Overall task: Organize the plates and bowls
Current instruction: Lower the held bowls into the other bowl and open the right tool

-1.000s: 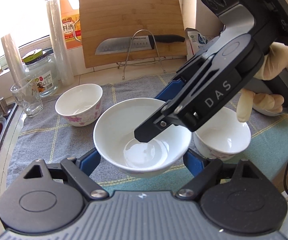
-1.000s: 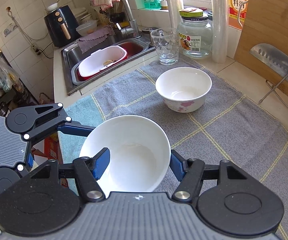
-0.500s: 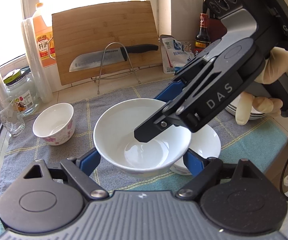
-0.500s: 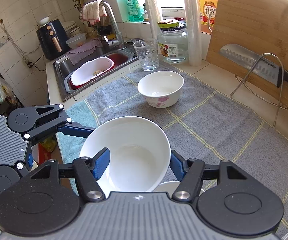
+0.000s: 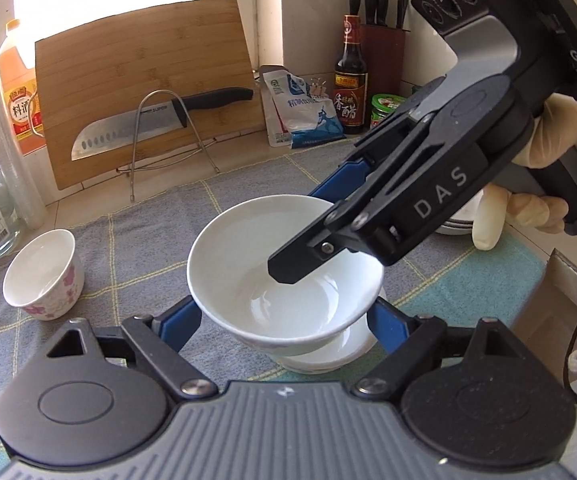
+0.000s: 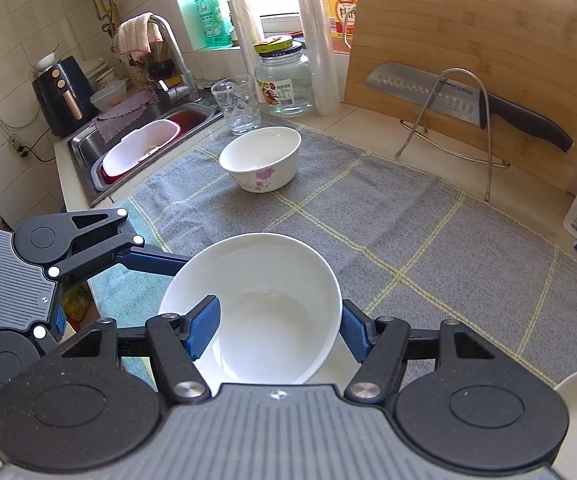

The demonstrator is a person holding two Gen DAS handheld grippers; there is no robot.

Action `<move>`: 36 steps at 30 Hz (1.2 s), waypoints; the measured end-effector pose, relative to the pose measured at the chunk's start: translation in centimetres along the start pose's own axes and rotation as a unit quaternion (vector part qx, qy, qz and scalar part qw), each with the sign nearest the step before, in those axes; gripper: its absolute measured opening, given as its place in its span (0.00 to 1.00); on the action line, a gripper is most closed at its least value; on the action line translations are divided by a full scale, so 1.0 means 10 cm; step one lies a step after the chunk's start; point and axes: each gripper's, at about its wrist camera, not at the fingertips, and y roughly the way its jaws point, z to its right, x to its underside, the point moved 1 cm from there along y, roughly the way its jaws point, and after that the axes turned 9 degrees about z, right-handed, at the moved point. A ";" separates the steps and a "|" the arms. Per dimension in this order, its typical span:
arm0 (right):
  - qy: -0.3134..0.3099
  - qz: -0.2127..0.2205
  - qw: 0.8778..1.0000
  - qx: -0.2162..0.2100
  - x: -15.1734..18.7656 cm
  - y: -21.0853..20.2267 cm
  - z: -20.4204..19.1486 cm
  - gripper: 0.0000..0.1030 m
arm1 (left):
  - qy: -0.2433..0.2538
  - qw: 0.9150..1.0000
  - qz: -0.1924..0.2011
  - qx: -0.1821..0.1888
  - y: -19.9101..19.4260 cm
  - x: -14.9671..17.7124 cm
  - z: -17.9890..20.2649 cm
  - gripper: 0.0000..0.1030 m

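Far left on the table's towel [image 5: 136, 240] stands a floral bowl [image 5: 42, 274]. Left hand-held gripper [image 5: 284, 316] brackets the white bowl [image 5: 284, 280]; whether it grips cannot be told. Right hand-held gripper [image 6: 278, 326] clamps its rim. A second bowl [image 5: 328, 354] sits directly beneath, near centre: likely nesting.

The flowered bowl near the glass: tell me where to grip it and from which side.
Grip the flowered bowl by its rim, one finger inside and one outside the wall. It stands upright and open, apart from the drinking glass. Probably come from above on the bare towel side, away from the glass.
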 end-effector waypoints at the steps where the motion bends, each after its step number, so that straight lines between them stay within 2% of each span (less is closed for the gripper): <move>1: 0.003 -0.001 1.000 0.003 0.02 0.00 0.02 0.68 | 0.001 1.000 -0.002 0.004 0.02 0.01 0.02 0.87; 12: 0.019 -0.011 1.000 0.014 0.18 0.03 0.12 0.71 | 0.000 1.000 -0.021 0.017 0.21 0.04 0.08 0.87; 30: 0.020 -0.020 1.000 0.014 0.25 0.10 0.17 0.73 | 0.004 0.999 -0.030 0.019 0.28 0.07 0.11 0.87; 34: 0.019 -0.019 1.000 0.013 0.26 0.11 0.17 0.80 | 0.003 0.999 -0.032 0.020 0.30 0.08 0.10 0.87; 36: 0.015 -0.014 1.000 0.014 0.26 0.11 0.16 0.92 | 0.005 0.999 -0.027 0.018 0.29 0.08 0.11 0.88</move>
